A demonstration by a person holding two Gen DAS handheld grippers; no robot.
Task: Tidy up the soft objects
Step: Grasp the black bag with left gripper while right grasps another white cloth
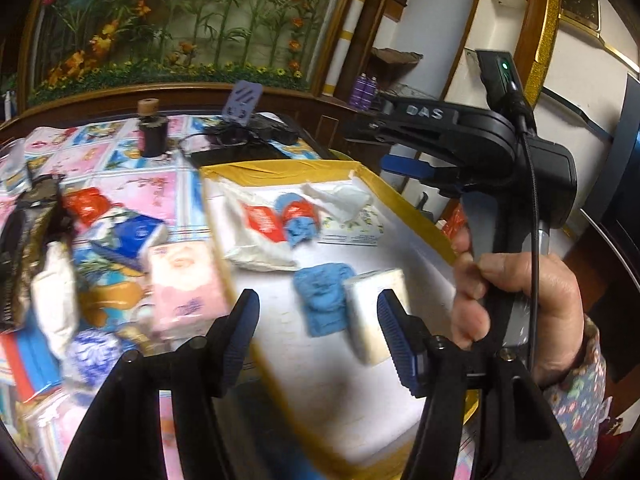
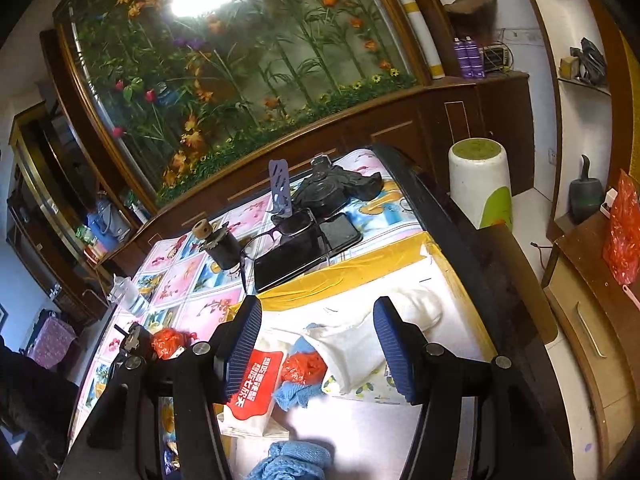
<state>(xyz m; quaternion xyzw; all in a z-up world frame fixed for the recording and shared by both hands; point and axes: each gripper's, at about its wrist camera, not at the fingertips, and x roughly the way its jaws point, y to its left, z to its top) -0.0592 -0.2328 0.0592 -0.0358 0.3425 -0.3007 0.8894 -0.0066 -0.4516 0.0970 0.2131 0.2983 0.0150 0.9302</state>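
Note:
A white box with yellow-taped rim (image 1: 400, 200) holds soft things: a white tissue pack (image 1: 376, 316), a blue cloth (image 1: 324, 304), a red-and-white tissue pack (image 1: 264, 224), a red bag on blue cloth (image 1: 298, 216) and a white cloth (image 1: 340, 196). My left gripper (image 1: 318, 320) is open and empty above the box's near part, the white pack by its right finger. My right gripper (image 2: 316, 344) is open and empty over the box (image 2: 348, 280), above the red-and-white pack (image 2: 256, 384) and white cloth (image 2: 360, 340). A blue cloth (image 2: 288, 460) lies below.
Left of the box on the flowered tablecloth (image 1: 132, 152) lie a pink tissue pack (image 1: 184, 284), a blue pack (image 1: 132, 240), a red bag (image 1: 86, 204) and a blue-white ball (image 1: 92, 352). A phone (image 2: 304, 248), glasses (image 2: 276, 236) and a dark jar (image 2: 224, 248) sit behind. The right gripper's body (image 1: 480, 140) is held at right.

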